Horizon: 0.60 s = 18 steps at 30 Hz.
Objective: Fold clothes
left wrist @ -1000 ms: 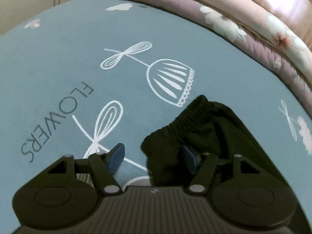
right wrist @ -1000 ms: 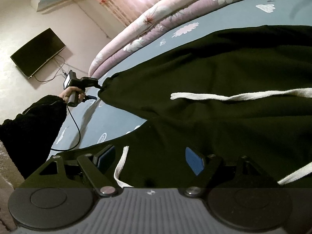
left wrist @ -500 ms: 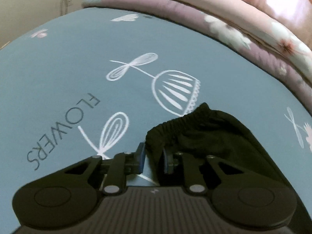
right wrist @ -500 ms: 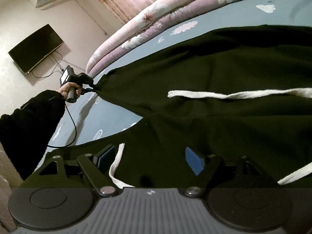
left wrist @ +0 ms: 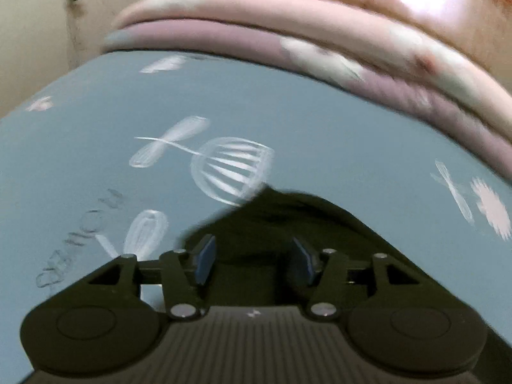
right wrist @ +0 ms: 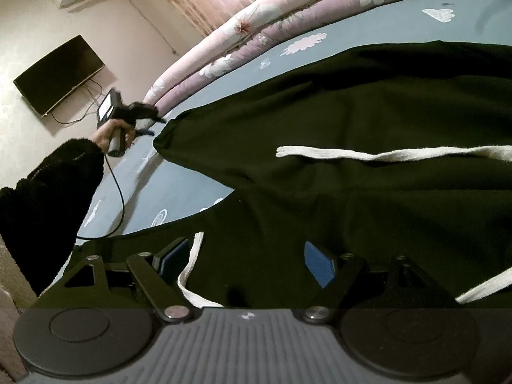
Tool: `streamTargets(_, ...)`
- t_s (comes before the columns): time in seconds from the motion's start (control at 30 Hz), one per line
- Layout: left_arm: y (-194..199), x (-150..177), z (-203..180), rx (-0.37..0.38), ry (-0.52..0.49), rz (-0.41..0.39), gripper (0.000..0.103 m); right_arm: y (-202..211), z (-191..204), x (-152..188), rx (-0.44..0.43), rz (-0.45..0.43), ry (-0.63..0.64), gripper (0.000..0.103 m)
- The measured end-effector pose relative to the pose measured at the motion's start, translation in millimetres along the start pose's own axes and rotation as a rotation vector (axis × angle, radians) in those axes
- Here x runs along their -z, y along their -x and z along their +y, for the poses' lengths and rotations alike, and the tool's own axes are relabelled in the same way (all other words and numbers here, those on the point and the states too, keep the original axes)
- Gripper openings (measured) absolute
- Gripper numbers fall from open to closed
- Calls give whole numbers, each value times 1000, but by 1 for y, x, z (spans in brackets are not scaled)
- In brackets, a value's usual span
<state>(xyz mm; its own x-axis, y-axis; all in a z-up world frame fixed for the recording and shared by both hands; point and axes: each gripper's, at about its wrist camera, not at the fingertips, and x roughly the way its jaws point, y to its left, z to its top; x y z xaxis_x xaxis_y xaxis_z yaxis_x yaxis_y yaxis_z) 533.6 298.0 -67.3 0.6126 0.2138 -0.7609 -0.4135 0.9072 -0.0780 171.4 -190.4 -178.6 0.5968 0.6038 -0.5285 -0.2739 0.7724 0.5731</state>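
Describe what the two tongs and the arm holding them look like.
Both tongs are black linkages with silver pivot screws, blue ribbed pads and a grey ridged body. The left tongs have a grey handle with a dark cable hanging down. The sleeve is black and fuzzy.

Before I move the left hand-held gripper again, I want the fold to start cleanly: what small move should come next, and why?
Probably ease the left hand-held gripper forward and close on the cuff. Its jaws are opening with black cloth between the pads, not pinched, so nothing is held. The right hand-held gripper hangs open over the trousers near the drawstring; the leg end needs a firm grip before it is carried over.
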Motion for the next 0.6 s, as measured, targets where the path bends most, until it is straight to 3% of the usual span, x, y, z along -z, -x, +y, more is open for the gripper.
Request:
streamTargets(0.13,-13,4,-14,115,14,42,53,0,0,0,3,5,4,83)
streamTargets(0.23,-25,5,-4,48,53,48,53,2,0,0,3,5,5,83)
streamTargets(0.33,-35,7,26,-24,155,39,53,0,-1,0,9,7,1,83)
streamTargets(0.43,-31,9,39,5,246,24,53,1,-1,0,8,5,-6,83)
streamTargets(0.53,-16,11,20,7,165,24,56,2,0,0,7,4,-7,83)
streamTargets(0.6,-5,16,5,66,119,24,63,2,0,0,3,5,-10,83)
